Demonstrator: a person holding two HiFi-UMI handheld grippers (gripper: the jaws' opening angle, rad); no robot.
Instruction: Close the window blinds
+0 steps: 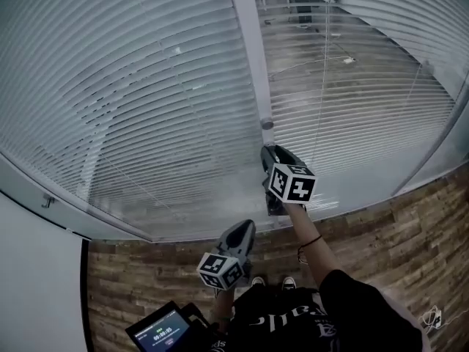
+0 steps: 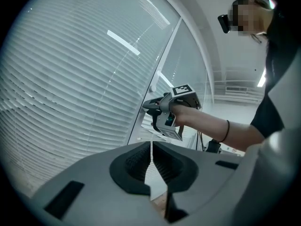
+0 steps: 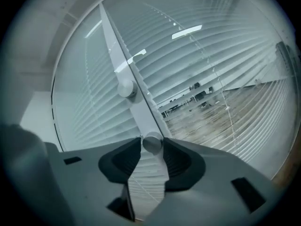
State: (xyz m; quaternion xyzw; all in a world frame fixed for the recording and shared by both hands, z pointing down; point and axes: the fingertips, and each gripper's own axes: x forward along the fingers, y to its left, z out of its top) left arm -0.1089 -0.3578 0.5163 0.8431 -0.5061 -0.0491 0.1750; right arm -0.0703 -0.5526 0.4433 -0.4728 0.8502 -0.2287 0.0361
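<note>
White slatted window blinds (image 1: 146, 86): light, flimsy; likely best turned by small round grey knob (image 3: 152, 142), smooth. Knob sat between wide-spread fingers of right gripper (image 3: 152, 145), unclamped. Left gripper (image 2: 151, 147) fingers together, empty.

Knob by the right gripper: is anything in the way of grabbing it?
Nothing visible is in the way. The knob on the window frame already sits right between the open jaws of the right gripper, with no cord or slat in front of it.
</note>
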